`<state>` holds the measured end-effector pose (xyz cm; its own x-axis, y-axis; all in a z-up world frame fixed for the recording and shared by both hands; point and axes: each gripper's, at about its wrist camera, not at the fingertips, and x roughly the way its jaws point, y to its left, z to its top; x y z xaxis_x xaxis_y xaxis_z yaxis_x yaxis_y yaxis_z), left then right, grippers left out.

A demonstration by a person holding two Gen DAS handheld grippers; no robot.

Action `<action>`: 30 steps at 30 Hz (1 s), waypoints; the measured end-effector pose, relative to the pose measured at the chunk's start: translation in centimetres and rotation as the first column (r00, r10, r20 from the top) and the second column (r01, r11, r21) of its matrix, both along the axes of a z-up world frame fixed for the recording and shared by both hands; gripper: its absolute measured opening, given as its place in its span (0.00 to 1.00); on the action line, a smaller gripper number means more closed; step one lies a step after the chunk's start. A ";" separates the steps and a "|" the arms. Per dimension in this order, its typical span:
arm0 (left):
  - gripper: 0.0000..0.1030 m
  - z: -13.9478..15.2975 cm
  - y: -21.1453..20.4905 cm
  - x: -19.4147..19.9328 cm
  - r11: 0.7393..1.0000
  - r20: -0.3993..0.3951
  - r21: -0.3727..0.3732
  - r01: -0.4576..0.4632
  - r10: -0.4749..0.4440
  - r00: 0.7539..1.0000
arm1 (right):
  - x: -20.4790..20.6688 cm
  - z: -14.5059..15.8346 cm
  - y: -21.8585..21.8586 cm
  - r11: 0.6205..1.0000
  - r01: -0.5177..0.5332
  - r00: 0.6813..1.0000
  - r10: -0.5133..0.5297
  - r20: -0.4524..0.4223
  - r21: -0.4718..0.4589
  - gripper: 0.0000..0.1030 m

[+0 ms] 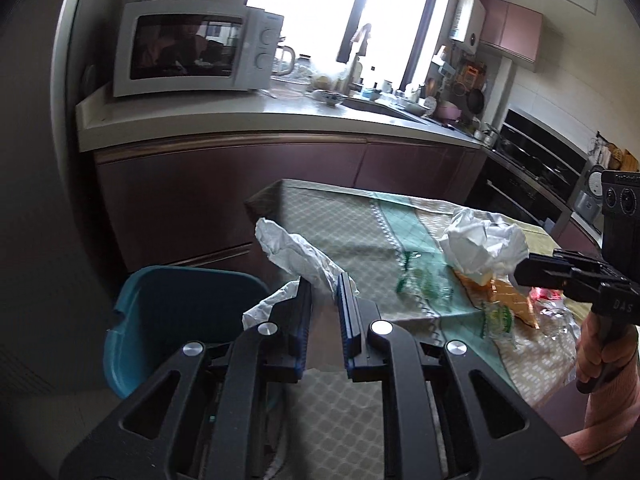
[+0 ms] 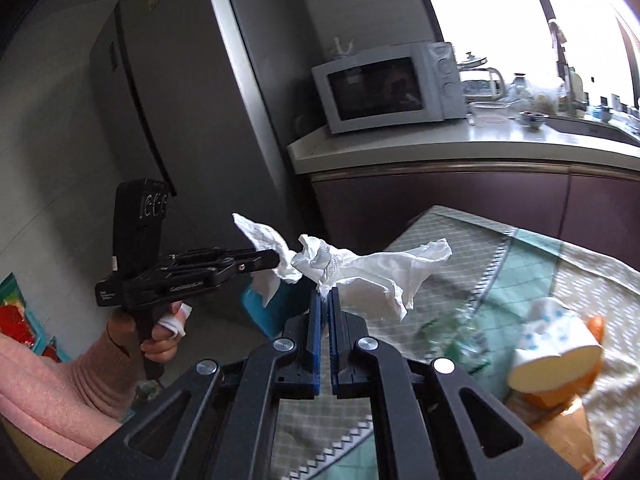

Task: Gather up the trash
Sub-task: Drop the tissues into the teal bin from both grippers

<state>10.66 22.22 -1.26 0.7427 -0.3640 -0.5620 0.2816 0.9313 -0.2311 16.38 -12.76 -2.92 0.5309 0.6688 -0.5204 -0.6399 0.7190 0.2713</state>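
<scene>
My left gripper (image 1: 325, 285) is shut on a crumpled white tissue (image 1: 296, 254) and holds it above the near rim of the blue trash bin (image 1: 176, 312). In the right wrist view the left gripper (image 2: 276, 259) grips that tissue (image 2: 262, 240) over the bin (image 2: 262, 308). My right gripper (image 2: 326, 296) is shut on a second crumpled white tissue (image 2: 372, 276), held above the table edge. In the left wrist view the right gripper (image 1: 520, 270) touches this tissue (image 1: 484, 242). Orange and clear wrappers (image 1: 508, 300) lie on the table.
The table wears a green and beige patterned cloth (image 1: 360, 232). A paper cup (image 2: 556, 352) and clear plastic wrapper (image 2: 464, 344) lie on it. Behind stands a kitchen counter (image 1: 248, 120) with a microwave (image 1: 192, 48). A fridge (image 2: 180, 80) stands to the left.
</scene>
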 end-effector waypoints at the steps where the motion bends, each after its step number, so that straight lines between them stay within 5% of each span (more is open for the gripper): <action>1: 0.14 -0.3 1.2 0.2 1.000 -0.011 0.004 -0.022 0.022 1.000 | 0.5 -0.3 1.4 0.999 -0.035 0.999 0.035 -0.010 0.000 0.03; 12: 0.16 -6.6 8.3 3.8 0.988 -0.170 0.029 -0.154 0.156 0.973 | 6.5 -4.5 13.9 0.965 -0.259 0.954 0.251 -0.166 -0.031 0.03; 19: 0.17 -10.7 8.8 5.8 0.985 -0.246 0.055 -0.164 0.172 0.954 | 9.5 -7.5 17.0 0.963 -0.262 0.937 0.237 -0.256 -0.069 0.03; 25: 0.34 -12.7 8.4 7.1 0.981 -0.278 0.079 -0.176 0.191 0.941 | 10.8 -9.4 18.0 0.969 -0.227 0.935 0.187 -0.300 -0.102 0.10; 30: 0.35 -13.0 8.2 7.4 0.981 -0.281 0.074 -0.182 0.195 0.940 | 11.2 -10.5 17.6 0.973 -0.195 0.940 0.150 -0.307 -0.120 0.12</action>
